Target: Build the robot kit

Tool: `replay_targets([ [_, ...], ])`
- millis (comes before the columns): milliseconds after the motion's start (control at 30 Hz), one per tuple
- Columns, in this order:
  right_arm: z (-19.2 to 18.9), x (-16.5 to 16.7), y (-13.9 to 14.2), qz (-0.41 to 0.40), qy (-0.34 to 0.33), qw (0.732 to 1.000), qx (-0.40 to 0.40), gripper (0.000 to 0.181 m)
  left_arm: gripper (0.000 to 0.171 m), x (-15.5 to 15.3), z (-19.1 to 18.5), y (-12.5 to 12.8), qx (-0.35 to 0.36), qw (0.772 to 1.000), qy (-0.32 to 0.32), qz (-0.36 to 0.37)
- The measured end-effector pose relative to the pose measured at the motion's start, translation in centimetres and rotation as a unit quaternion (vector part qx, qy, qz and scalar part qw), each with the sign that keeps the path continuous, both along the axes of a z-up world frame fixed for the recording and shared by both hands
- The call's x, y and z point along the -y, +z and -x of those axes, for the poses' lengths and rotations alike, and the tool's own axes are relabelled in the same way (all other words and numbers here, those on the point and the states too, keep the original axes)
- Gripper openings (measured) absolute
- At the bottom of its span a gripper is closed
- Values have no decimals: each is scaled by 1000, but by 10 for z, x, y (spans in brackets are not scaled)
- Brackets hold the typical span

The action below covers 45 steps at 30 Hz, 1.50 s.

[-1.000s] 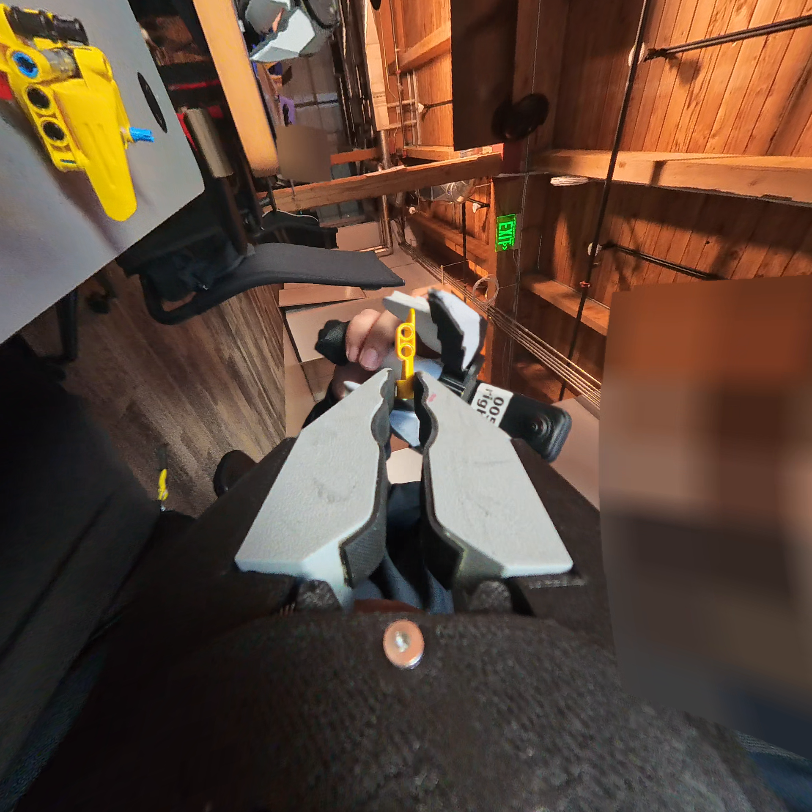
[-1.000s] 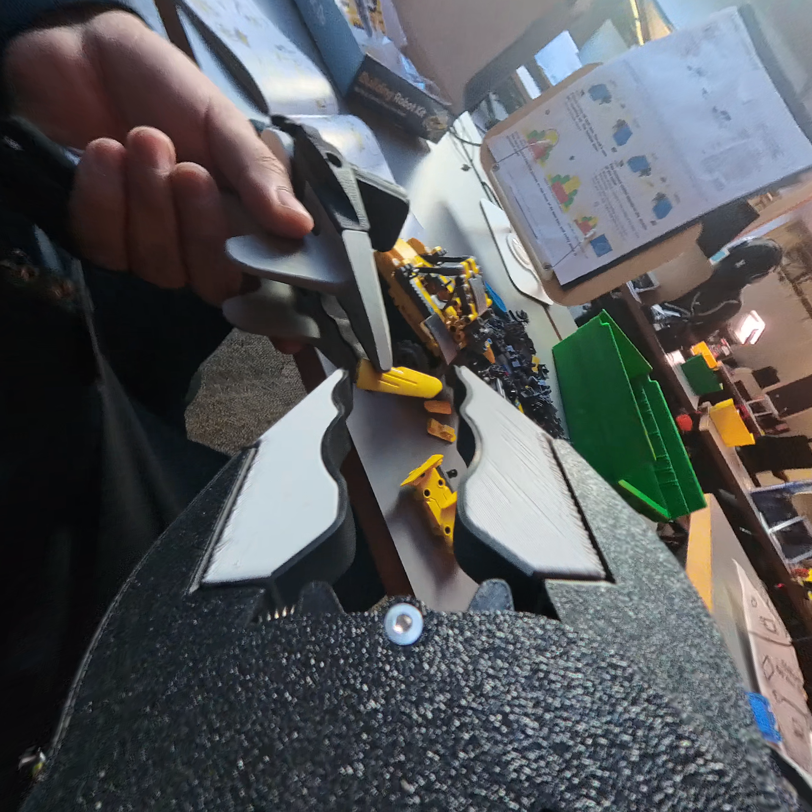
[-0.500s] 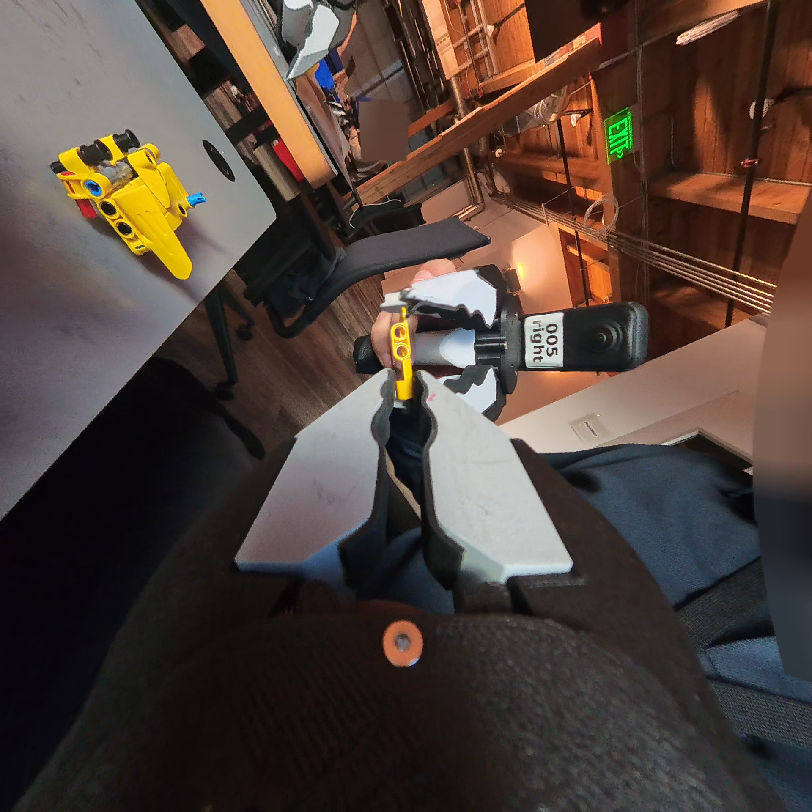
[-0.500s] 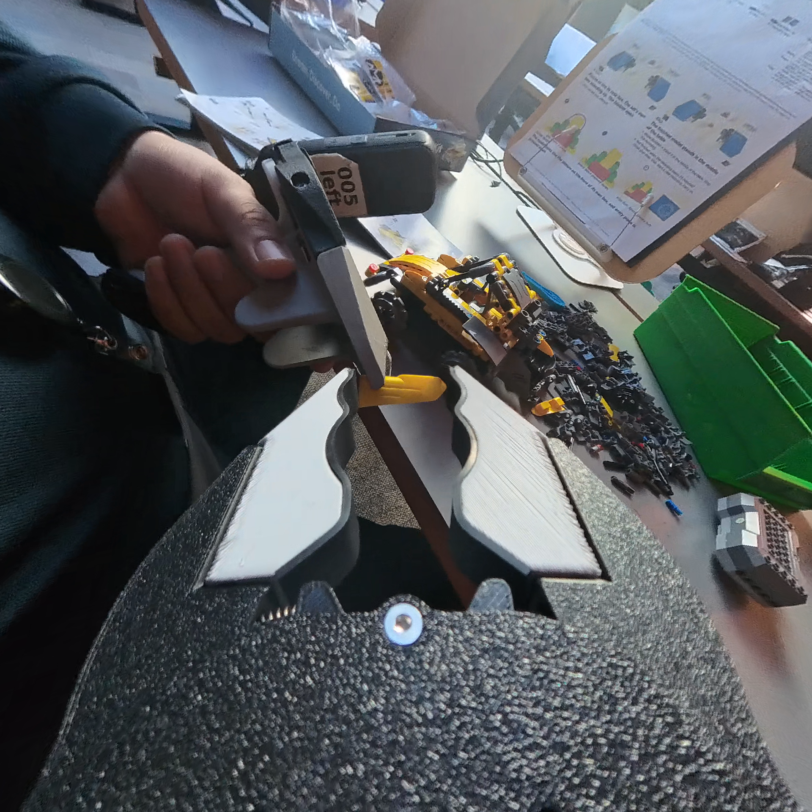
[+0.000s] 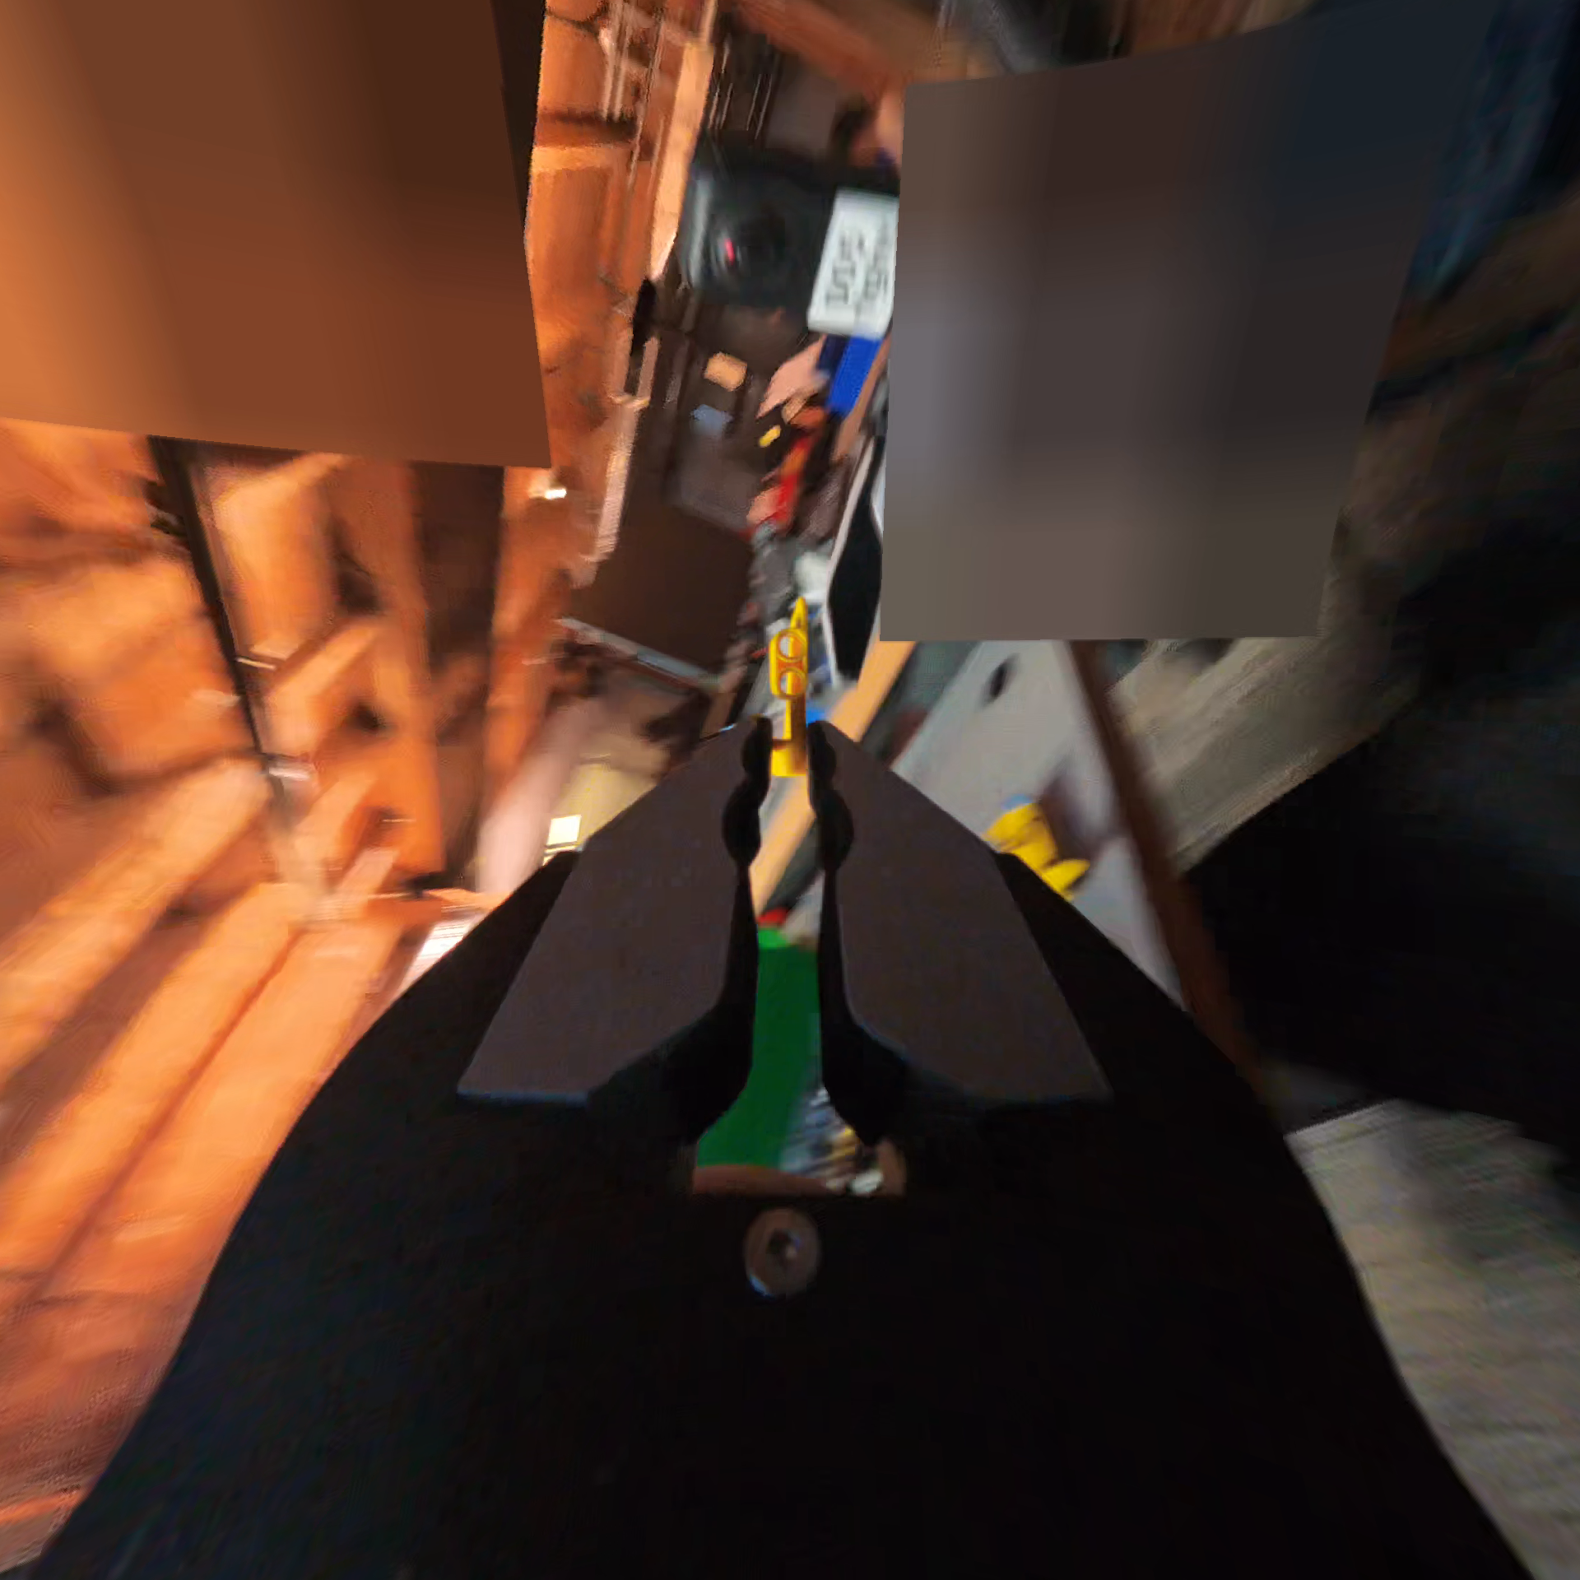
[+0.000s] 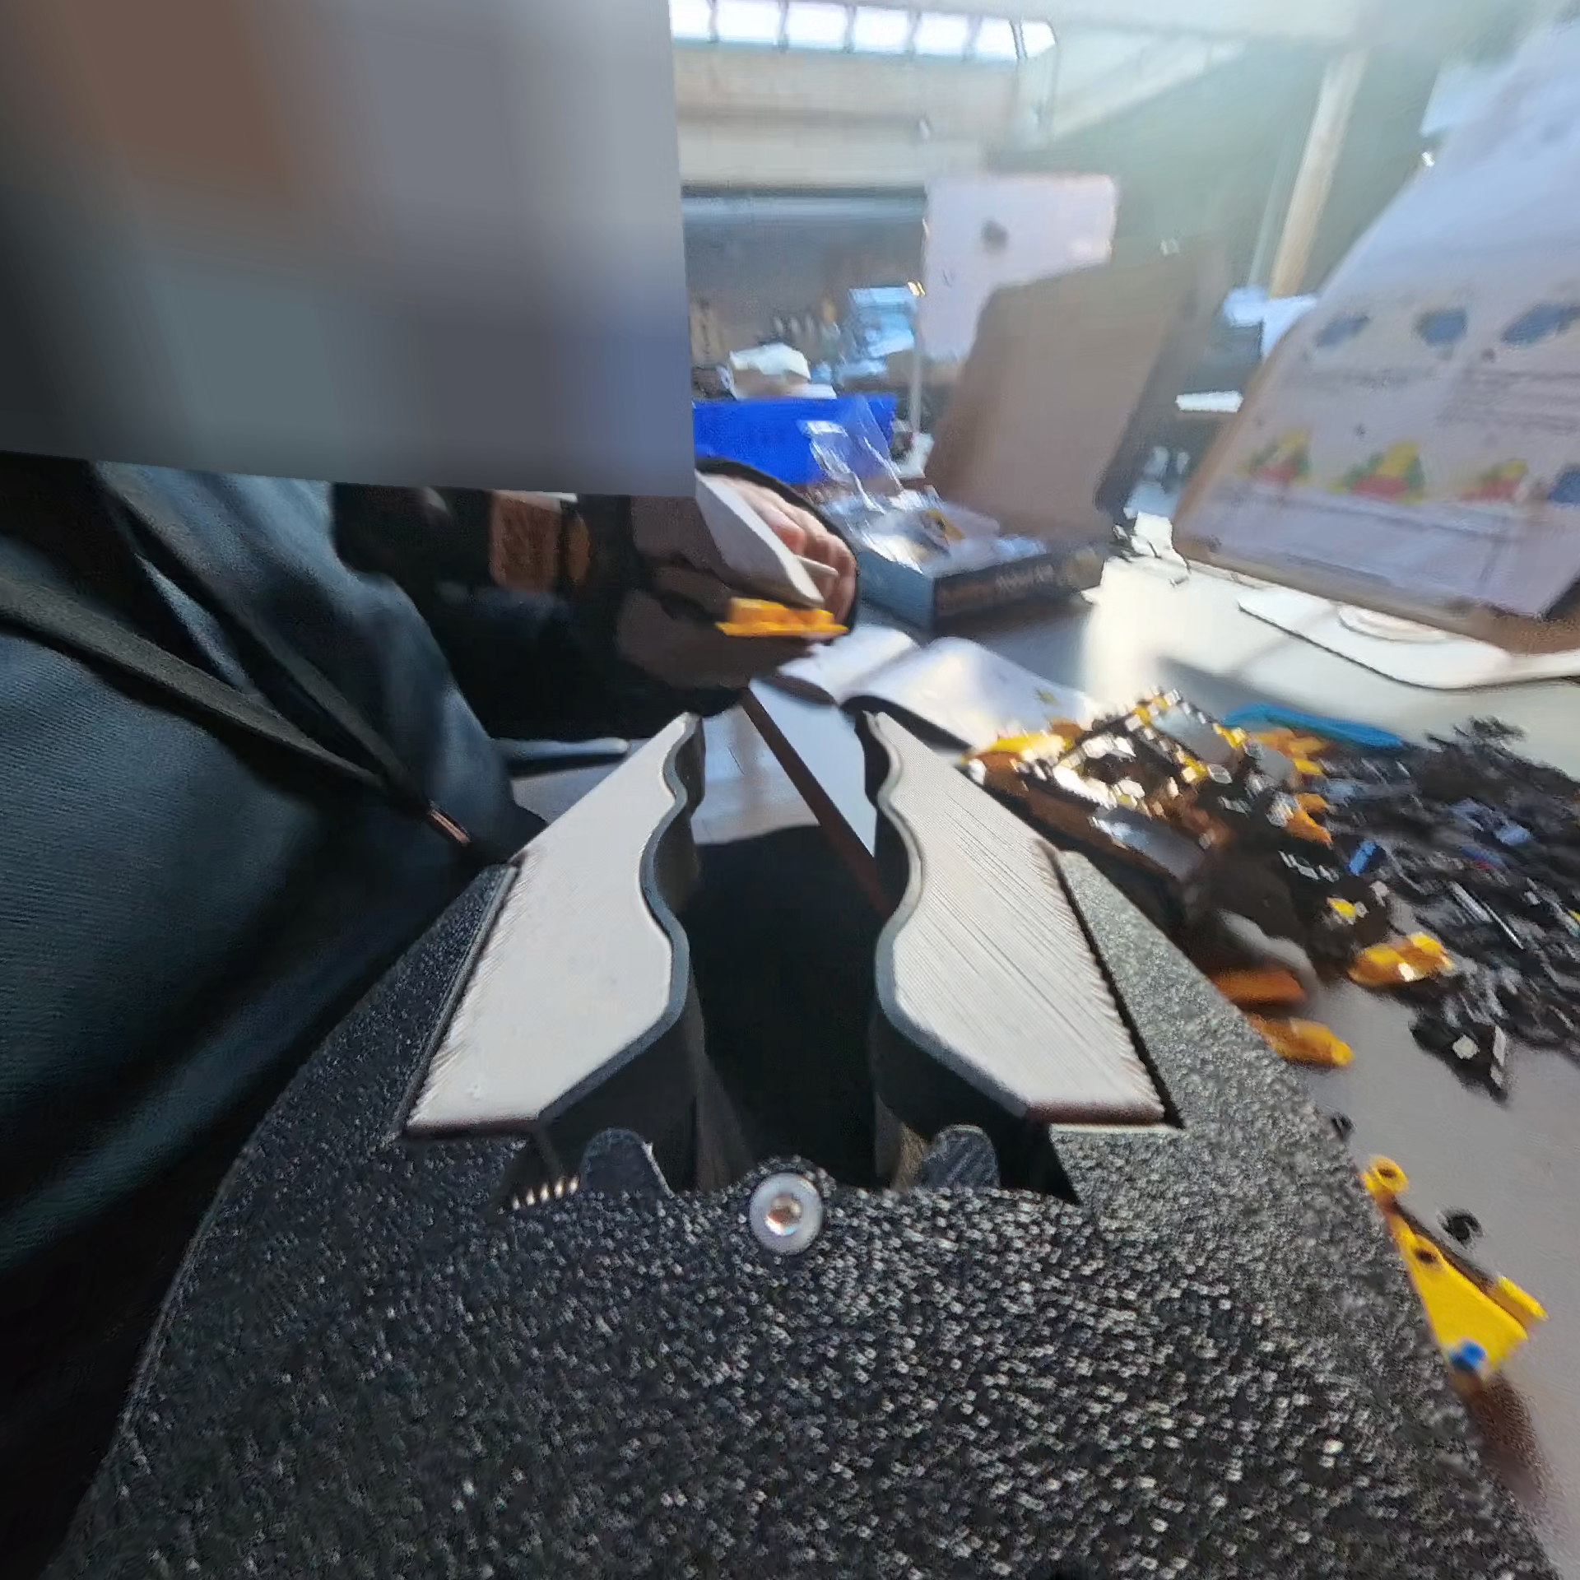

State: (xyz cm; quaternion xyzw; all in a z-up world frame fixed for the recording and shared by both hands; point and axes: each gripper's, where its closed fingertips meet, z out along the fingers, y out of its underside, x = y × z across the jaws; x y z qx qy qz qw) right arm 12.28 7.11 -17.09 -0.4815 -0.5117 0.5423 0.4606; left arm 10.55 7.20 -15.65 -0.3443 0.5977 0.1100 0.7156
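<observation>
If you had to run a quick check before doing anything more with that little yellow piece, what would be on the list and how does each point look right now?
1. Left gripper shut on the small yellow plastic beam with holes: ok.
2. Beam sticks out past the fingertips, gripped only at its end: ok, though shallow.
3. Right gripper open and empty: ok.
4. Yellow and black brick-built vehicle sits on the grey table, clear of both grippers: ok.
5. Sharp view of the surroundings: not ok, both views are blurred.

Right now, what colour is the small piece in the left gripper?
Yellow piece, clearest in the left wrist view.
</observation>
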Motion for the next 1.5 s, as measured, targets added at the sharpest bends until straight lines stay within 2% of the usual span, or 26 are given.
replay_targets([
  [33, -1, 5, 9, -1, 11, 1000, -15, 37, 4, -2, 1, 3, -23, 998, 14, -51],
  [133, -1, 11, 24, -27, 10, 999, -27, 37, 4, 1, 3, 12, -34, 992, 12, -120],
  [300, 8, 12, 27, -88, -30, 996, 1, 38, 4, 3, 3, 15, -32, 985, 27, -166],
  [433, 20, 9, 23, -140, -68, 987, 28, 36, 4, 4, 1, 14, -22, 983, 29, -177],
  [500, 23, 11, 24, -162, -77, 984, 25, 19, 4, 4, 1, 15, -17, 983, 31, -178],
  [533, 24, 10, 26, -169, -83, 982, 20, 17, 4, 4, 2, 16, -12, 983, 33, -179],
  [667, 30, 9, 27, -169, -98, 981, 16, 27, 4, 4, 4, 15, -6, 985, 38, -167],
  [733, 32, 12, 27, -170, -96, 981, 10, 25, 5, 3, 3, 9, -8, 988, 38, -152],
  [833, 33, 8, 26, -200, -120, 972, 19, 12, 4, 3, 3, 8, 1, 989, 42, -144],
  [933, 32, 4, 27, -215, -138, 967, 22, 18, 4, 4, 5, 12, 29, 990, 40, -134],
  [1000, 33, 2, 27, -215, -145, 965, 25, 24, 4, 5, 6, 16, 43, 987, 46, -146],
  [1500, 33, 6, 33, -230, -147, 962, 20, 12, 4, 7, 4, 17, 44, 982, 45, -178],
])
